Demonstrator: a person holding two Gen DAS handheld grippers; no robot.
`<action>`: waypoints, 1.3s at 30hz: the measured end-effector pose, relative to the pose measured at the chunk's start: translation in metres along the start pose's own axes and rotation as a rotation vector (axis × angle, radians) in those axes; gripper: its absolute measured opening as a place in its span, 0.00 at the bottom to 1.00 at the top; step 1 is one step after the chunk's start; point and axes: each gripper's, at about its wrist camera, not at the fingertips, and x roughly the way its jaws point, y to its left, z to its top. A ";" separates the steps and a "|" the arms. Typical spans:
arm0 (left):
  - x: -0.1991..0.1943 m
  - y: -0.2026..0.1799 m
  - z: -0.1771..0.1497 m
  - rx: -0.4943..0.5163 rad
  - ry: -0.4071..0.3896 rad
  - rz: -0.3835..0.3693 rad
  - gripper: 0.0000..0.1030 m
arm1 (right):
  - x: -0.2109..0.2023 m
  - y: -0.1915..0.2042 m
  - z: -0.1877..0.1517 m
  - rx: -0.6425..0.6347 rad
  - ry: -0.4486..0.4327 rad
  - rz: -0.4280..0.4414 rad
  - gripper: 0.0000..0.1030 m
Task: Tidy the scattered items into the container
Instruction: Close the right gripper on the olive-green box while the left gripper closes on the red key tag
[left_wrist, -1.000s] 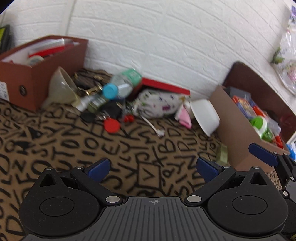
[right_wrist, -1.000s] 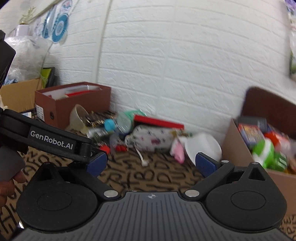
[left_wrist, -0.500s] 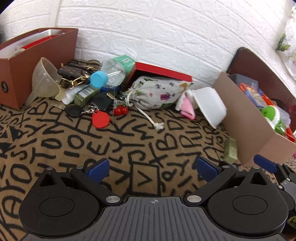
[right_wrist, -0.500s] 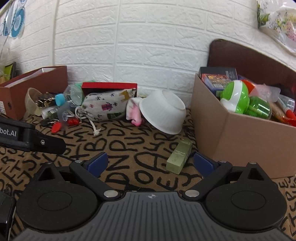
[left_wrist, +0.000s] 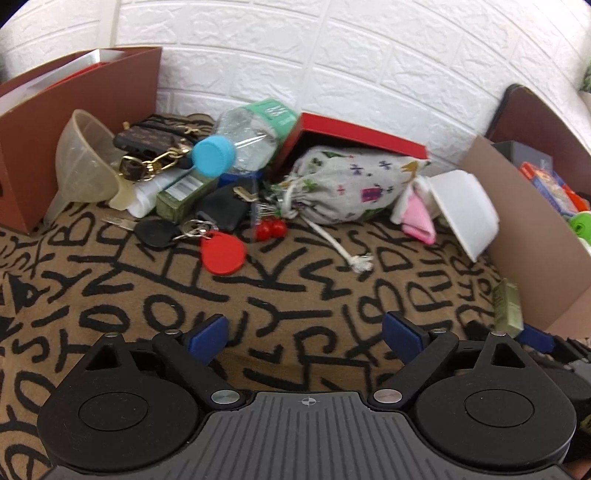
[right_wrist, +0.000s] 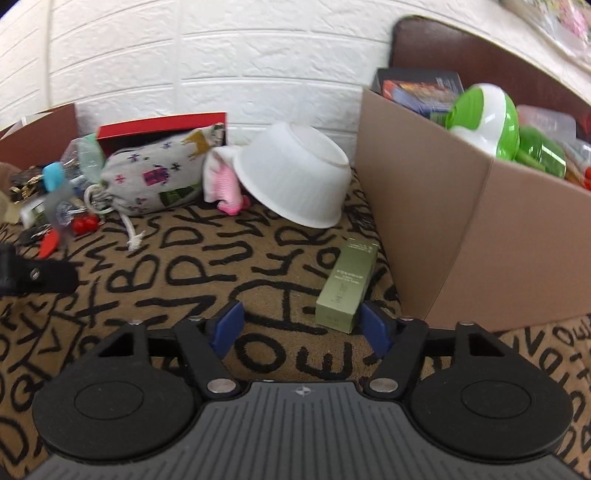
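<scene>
Now the right tongs (right_wrist: 301, 326) are seen spread wide, low over the patterned worktop (right_wrist: 192, 273), with the green box (right_wrist: 347, 286) lying at 1 o'clock, its near end just by the right fingertip. At 2 o'clock the carton (right_wrist: 480, 236) stands, already holding toys. The white bowl (right_wrist: 295, 181) is tipped on its side at 12 o'clock. The left tongs (left_wrist: 304, 332) are held wide too, nothing gripped; at 11 o'clock the red tag (left_wrist: 223, 253), keys and bottle (left_wrist: 247, 140) are heaped, the pouch (left_wrist: 347, 184) at 12.
</scene>
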 end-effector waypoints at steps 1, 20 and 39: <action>0.001 0.003 0.001 -0.009 -0.001 0.001 0.92 | 0.001 -0.001 0.000 0.011 -0.003 -0.003 0.62; 0.017 0.045 0.028 -0.064 -0.067 0.095 0.77 | -0.001 0.040 0.005 -0.073 -0.005 0.263 0.47; 0.028 0.042 0.035 -0.011 -0.045 0.120 0.04 | 0.004 0.052 0.007 -0.102 -0.004 0.241 0.61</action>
